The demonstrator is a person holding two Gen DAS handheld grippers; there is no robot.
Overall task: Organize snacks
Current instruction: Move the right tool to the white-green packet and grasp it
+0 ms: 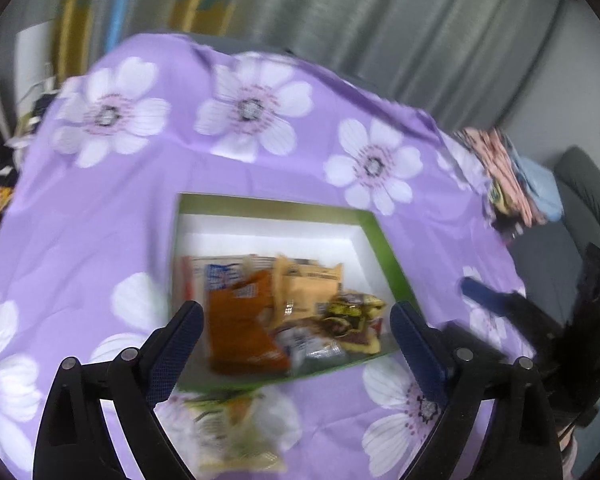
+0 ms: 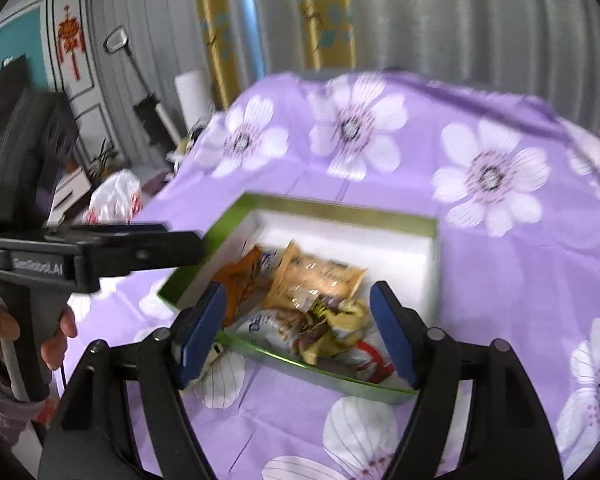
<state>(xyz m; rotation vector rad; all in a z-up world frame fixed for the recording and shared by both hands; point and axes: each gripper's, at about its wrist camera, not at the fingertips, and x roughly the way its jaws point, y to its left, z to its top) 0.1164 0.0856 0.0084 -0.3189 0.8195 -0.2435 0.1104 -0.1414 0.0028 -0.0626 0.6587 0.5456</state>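
A green box with a white lining (image 1: 384, 248) (image 2: 424, 256) sits on the purple flowered cloth and holds several snack packets: an orange one (image 1: 240, 332) (image 2: 240, 284), a tan one (image 1: 308, 284) (image 2: 316, 276), a dark yellow-edged one (image 1: 352, 316) (image 2: 332, 320). One pale packet (image 1: 236, 436) lies on the cloth outside the box, near its front edge. My left gripper (image 1: 296, 344) is open and empty over the box's near side. My right gripper (image 2: 296, 332) is open and empty above the box's near edge. The left gripper also shows at the left of the right wrist view (image 2: 148, 240).
The cloth-covered table (image 1: 100, 220) drops off at the back and sides. Folded fabrics (image 1: 512, 176) lie at the right edge. Grey curtains hang behind. A plastic bag (image 2: 112, 196) and clutter sit left of the table.
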